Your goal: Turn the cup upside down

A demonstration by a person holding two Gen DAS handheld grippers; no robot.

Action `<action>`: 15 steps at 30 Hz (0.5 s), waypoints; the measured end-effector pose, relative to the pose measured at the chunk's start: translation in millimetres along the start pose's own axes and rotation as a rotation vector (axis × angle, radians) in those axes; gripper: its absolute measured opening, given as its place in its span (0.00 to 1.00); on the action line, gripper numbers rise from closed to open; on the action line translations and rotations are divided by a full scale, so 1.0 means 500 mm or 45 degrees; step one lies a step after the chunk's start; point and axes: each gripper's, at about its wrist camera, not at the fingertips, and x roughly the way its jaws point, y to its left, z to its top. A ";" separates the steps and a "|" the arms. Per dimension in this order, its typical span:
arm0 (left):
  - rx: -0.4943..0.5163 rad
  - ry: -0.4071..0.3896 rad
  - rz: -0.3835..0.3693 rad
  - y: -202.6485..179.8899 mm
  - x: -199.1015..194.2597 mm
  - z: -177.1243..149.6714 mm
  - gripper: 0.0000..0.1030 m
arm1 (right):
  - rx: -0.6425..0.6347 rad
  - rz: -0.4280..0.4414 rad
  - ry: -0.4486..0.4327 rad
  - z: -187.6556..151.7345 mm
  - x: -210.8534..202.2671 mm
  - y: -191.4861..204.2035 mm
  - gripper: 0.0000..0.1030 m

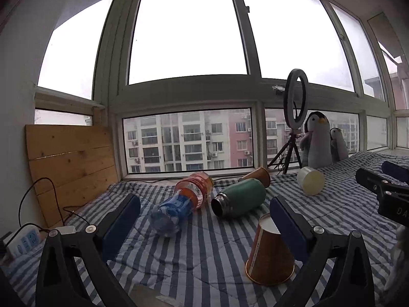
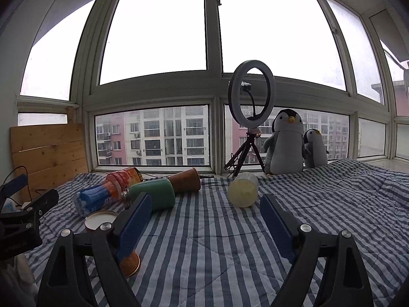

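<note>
The paper cup [image 1: 269,253] at five o'clock on the bed [image 1: 204,250] looks light and squashy, so squeeze its sides softly; both grippers, left gripper [image 1: 204,220] and right gripper [image 2: 204,220], gape wide, holding nothing.

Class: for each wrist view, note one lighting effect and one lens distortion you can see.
Left wrist view: the upper window panes blow out to white, and the window frame bows outward. Right wrist view: the same white glare leaves the ring light as a dark backlit outline, and the striped blanket has curving lines.
</note>
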 end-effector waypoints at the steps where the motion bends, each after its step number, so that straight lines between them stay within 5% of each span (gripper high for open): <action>1: -0.004 -0.006 0.005 0.001 -0.002 0.000 0.99 | 0.000 -0.003 0.001 0.000 0.000 0.000 0.82; 15: -0.075 0.012 -0.026 0.024 0.005 0.000 0.99 | -0.006 -0.002 0.007 -0.001 0.003 -0.004 0.89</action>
